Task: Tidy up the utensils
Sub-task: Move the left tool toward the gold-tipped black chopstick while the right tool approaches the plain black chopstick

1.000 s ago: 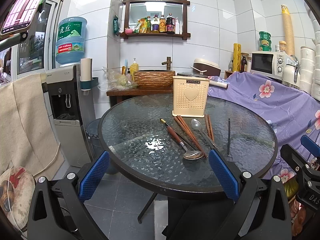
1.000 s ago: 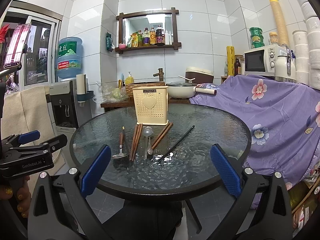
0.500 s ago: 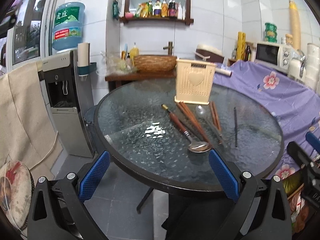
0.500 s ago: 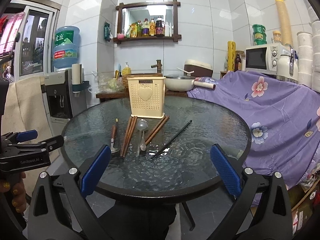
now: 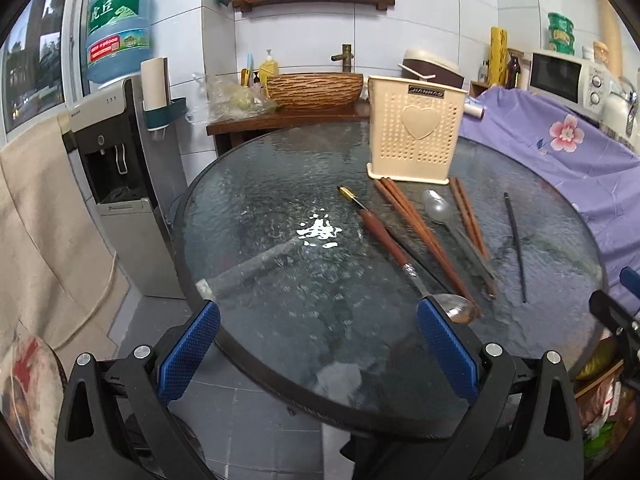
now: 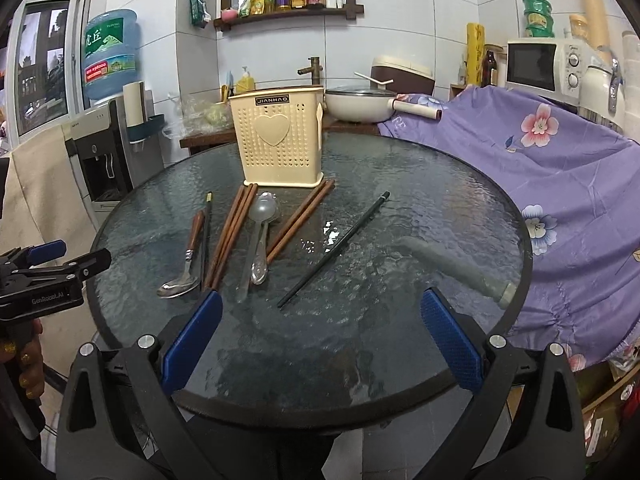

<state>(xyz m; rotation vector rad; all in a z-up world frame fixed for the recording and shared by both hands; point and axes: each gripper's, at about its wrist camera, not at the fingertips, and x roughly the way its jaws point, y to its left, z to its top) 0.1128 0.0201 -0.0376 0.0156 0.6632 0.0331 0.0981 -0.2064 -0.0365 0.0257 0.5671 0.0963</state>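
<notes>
Left gripper (image 5: 318,344) spread wide, nothing between its blue pads (image 5: 188,354), held over the near-left rim of the round glass worktop (image 5: 280,280); in the right wrist view it shows at the far left edge, gripped by a hand (image 6: 20,356). Right gripper (image 6: 320,340) likewise released and empty, poised above the near edge of the worktop, pads (image 6: 450,340) clear of all utensils. Utensils lie loose on the glass, roughly fanned out from the holder toward the near edge. Nearest: metal spoon with wooden handle (image 6: 188,256), bowl toward the near rim, lying just beside the right-hand pad of the left gripper in the left wrist view. A dark thin stick (image 6: 207,236) lies alongside that handle; cannot tell whether touching. Next, a bundle of brown wooden chopsticks (image 6: 232,232), tips close to the inner pad of the right gripper. Beside these a translucent plastic spoon (image 6: 262,216) with a second pale spoon or handle under or beside it; overlap unclear. Then another brown chopstick pair (image 6: 300,220), angled, far ends near the holder base. Apart to the right, a single black chopstick (image 6: 336,244) lies diagonally. Farther back stands the cream perforated utensil holder (image 6: 278,136), upright, heart emblem facing the cameras, interior not visible. Beyond the worktop: purple floral cloth (image 6: 540,152), a white pan (image 6: 360,106), microwave (image 6: 544,64), water dispenser (image 6: 104,136)
</notes>
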